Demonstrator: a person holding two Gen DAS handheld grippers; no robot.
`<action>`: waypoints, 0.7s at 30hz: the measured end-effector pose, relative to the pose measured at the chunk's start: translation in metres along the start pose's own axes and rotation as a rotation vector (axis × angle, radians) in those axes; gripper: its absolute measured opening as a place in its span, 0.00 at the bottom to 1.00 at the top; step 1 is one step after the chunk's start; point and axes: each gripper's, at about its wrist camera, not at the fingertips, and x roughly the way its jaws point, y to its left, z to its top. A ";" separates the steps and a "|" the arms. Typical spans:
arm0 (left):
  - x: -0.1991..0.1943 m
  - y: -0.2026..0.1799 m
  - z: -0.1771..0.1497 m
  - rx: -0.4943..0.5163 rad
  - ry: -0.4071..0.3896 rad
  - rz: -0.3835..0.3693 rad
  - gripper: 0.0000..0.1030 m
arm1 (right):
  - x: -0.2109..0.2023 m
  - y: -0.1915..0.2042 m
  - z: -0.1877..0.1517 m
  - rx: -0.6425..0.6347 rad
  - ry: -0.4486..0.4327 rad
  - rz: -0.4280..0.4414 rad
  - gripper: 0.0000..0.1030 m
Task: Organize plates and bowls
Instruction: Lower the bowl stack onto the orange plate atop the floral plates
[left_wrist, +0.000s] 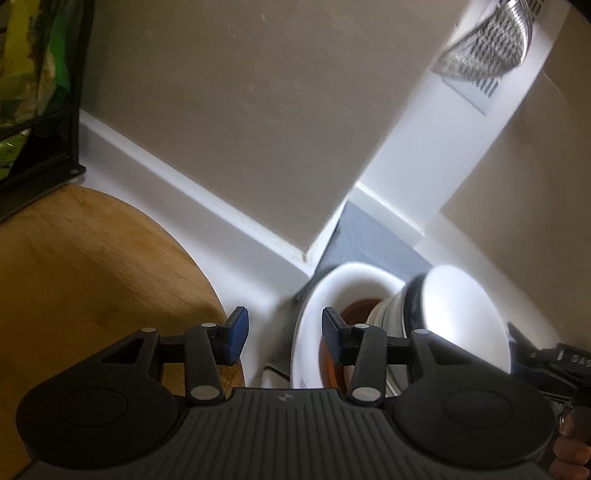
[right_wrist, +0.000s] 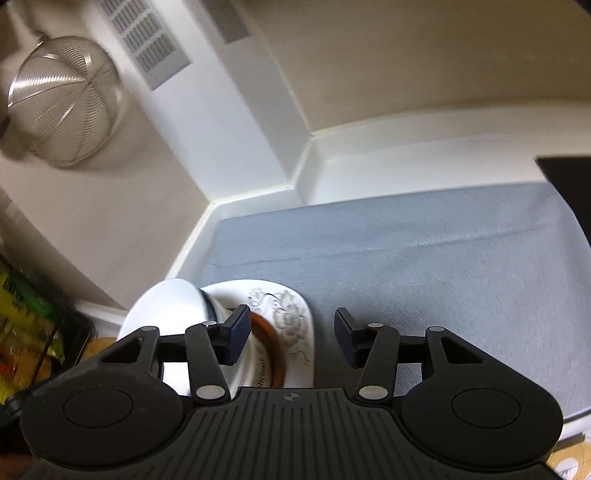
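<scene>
A white plate with a grey flower print (right_wrist: 291, 317) lies on the grey mat (right_wrist: 424, 258) in the corner. A brown-rimmed dish (right_wrist: 271, 341) sits on it. A white bowl with a dark band (left_wrist: 458, 317) rests tilted on the stack, also seen as the bowl (right_wrist: 166, 310). My left gripper (left_wrist: 284, 332) is open over the plate's left rim (left_wrist: 306, 317), its pads touching nothing. My right gripper (right_wrist: 291, 338) is open above the plate's right rim, with one finger over the dish and the other over the mat.
A round wooden board (left_wrist: 92, 277) lies left of the stack, beside a black wire rack with green packets (left_wrist: 37, 92). A metal mesh strainer (right_wrist: 62, 99) hangs on the wall near a vent (right_wrist: 147, 40). White walls close the corner. A dark object (right_wrist: 569, 177) sits at the mat's right.
</scene>
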 end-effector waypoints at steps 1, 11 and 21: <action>0.001 -0.002 -0.001 0.002 0.012 0.000 0.47 | 0.005 -0.002 -0.002 0.008 0.022 -0.011 0.52; 0.020 -0.014 -0.010 0.039 0.062 -0.028 0.47 | 0.044 -0.010 -0.018 0.073 0.153 0.001 0.52; 0.028 -0.017 -0.014 0.061 0.119 -0.031 0.37 | 0.062 -0.001 -0.023 0.051 0.214 0.040 0.50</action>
